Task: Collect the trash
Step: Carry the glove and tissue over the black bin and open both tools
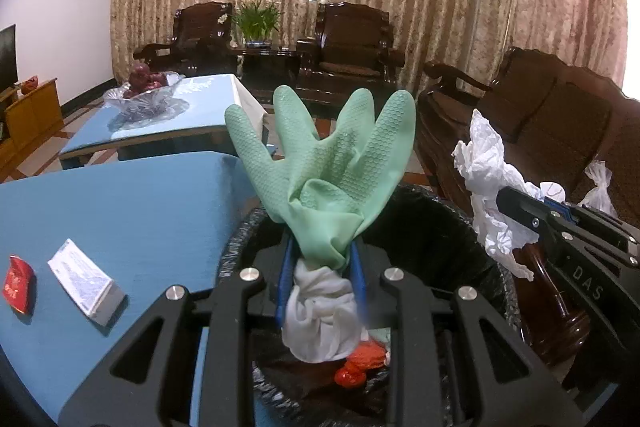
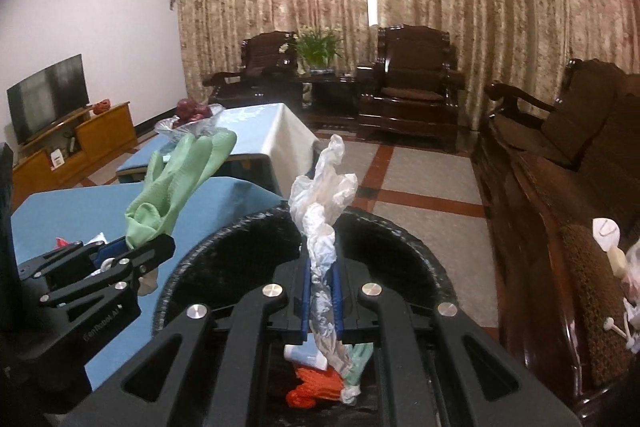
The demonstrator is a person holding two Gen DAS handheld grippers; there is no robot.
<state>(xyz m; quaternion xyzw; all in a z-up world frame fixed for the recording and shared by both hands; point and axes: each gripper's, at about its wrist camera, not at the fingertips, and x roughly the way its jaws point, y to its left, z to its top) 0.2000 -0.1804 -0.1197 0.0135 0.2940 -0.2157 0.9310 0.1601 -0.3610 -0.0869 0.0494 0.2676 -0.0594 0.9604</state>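
Two pieces of trash are in our grips above the black-lined bin [image 1: 440, 223]. We hold a mint-green rubber glove [image 1: 332, 163] in the left gripper [image 1: 320, 267]: its blue fingers [image 1: 285, 275] are clamped on the glove's bunched cuff, where a white lining spills out below, while the textured glove fingers fan upward over the bin's near-left rim. In the right gripper [image 2: 322, 291] we hold a crumpled white plastic bag [image 2: 322, 211], twisted into a thin rope; the blue pads [image 2: 306, 299] are pressed together on it, its loose top standing over the bin's far rim and its tail hanging down into the bin's mouth.

Inside the bin we see an orange-red crumpled wrapper [image 2: 316, 387], a small white and blue box [image 2: 304, 353] and a scrap of green. The bin's mouth is wide and round, its liner folded over the rim.

Left of the bin the blue table [image 1: 132, 211] runs right up against the rim; on it lie a white packet [image 1: 84, 279] and a red packet [image 1: 18, 283], well apart from the bin. Beyond the bin stands a second blue table [image 1: 168, 119] carrying a glass bowl of fruit [image 1: 144, 91]. Right of the bin, a dark wooden sofa [image 2: 560, 187] stands close, with tiled floor [image 2: 420, 179] open behind the bin's far side.
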